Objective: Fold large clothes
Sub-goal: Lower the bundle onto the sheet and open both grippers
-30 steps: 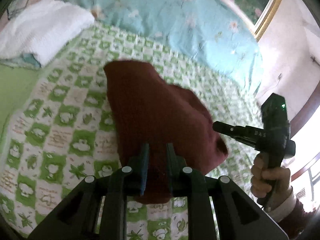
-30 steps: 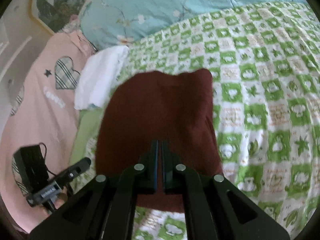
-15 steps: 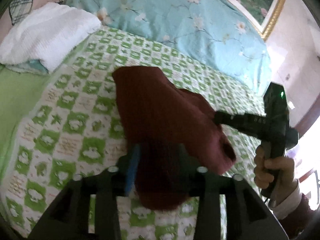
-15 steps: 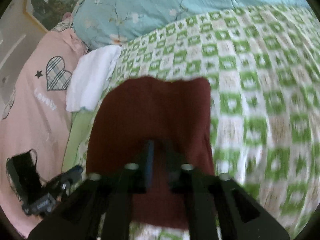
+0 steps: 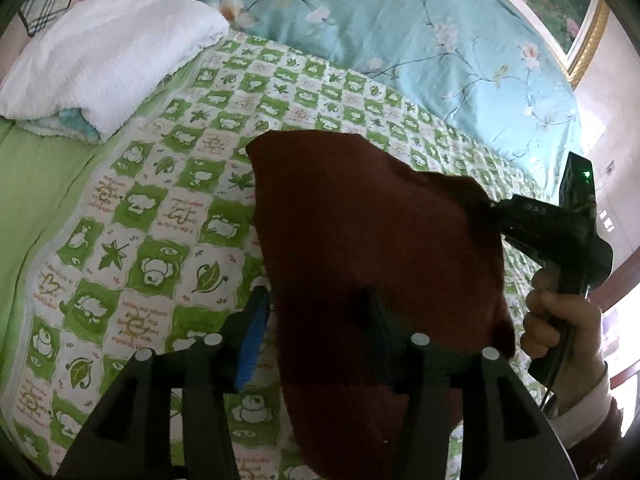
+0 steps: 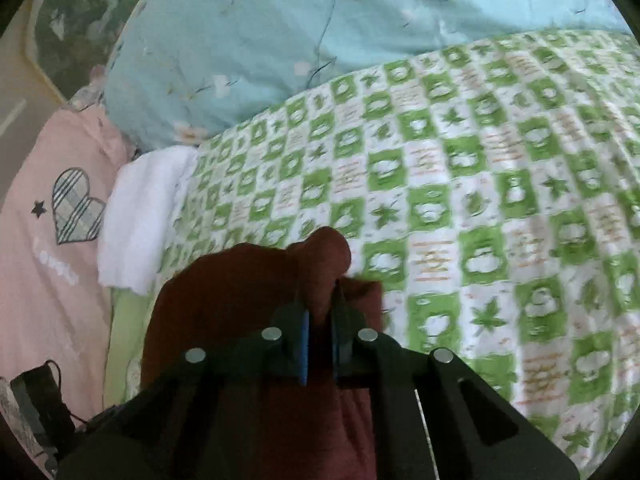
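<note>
A dark red garment (image 5: 360, 248) lies folded on the green checked bedspread (image 5: 168, 208). My left gripper (image 5: 316, 316) is open, its fingers spread wide, with the garment's near edge lying between them. My right gripper (image 6: 319, 312) is shut on a bunched fold of the same garment (image 6: 248, 300) and lifts it off the bed. The right gripper also shows in the left wrist view (image 5: 532, 220), at the garment's right edge, held by a hand.
A folded white towel (image 5: 100, 56) lies at the bed's far left. A light blue floral quilt (image 5: 400, 32) runs along the back. A pink pillow with a plaid heart (image 6: 60, 220) lies left. A framed picture (image 5: 560, 8) hangs on the wall.
My left gripper has opened and let go of the garment's edge. My right gripper stays shut on the garment and has pulled it up and back, bunching it.
</note>
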Motion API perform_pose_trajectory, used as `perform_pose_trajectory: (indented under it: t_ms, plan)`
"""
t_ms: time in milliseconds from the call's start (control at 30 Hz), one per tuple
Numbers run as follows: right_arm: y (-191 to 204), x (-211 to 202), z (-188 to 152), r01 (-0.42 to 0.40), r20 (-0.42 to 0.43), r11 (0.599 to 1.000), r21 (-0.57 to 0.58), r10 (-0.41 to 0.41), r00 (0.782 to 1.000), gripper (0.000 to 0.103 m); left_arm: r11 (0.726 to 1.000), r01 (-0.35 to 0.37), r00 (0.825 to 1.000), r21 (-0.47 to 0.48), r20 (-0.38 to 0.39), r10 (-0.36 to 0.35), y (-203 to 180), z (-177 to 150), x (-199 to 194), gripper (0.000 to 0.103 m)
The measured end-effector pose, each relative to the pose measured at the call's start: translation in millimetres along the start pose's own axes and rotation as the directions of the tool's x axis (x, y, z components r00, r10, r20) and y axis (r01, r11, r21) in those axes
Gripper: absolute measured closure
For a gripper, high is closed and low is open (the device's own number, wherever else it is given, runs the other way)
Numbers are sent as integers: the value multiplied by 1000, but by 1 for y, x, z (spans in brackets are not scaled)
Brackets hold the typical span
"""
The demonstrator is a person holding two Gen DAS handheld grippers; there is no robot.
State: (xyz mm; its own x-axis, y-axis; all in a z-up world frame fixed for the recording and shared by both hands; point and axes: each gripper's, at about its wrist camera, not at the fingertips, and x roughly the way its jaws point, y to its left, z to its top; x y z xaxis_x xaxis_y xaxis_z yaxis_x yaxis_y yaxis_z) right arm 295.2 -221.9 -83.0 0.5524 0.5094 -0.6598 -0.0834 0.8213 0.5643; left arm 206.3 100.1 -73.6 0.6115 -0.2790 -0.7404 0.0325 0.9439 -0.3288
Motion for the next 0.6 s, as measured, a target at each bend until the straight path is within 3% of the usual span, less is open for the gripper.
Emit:
perform_pose_trajectory:
  t_ms: [100, 167, 267, 333, 400, 500, 600]
  plan:
    - [-20, 25, -7, 25, -104, 998, 60, -18, 994, 89, 1000, 4, 1000, -20, -12, -4, 3, 0, 4, 46]
    - [-22, 14, -5, 24, -62, 996, 88, -19, 998, 81, 1000, 3, 1000, -21, -11, -3, 3, 0, 4, 46]
    - [-8, -20, -1, 29, 51, 999, 41, -31, 998, 81, 1000, -4, 1000, -19, -10, 4, 3, 0, 4, 44]
    - [7, -29, -1, -18, 63, 1000, -23, 19, 998, 81, 1000, 1, 1000, -24, -12, -2, 5, 0, 4, 43]
    - [16, -20, -4, -32, 7, 997, -74, 33, 999, 81, 999, 2, 1000, -32, -12, -3, 6, -1, 5, 41]
    - [4, 16, -13, 30, -110, 998, -58, -36, 993, 81, 999, 1, 1000, -36, -11, -1, 6, -1, 4, 41]
    - [-5, 13, -13, -12, -99, 1000, -2, 11, 995, 81, 1000, -7, 1000, -29, -11, 7, 5, -1, 3, 40]
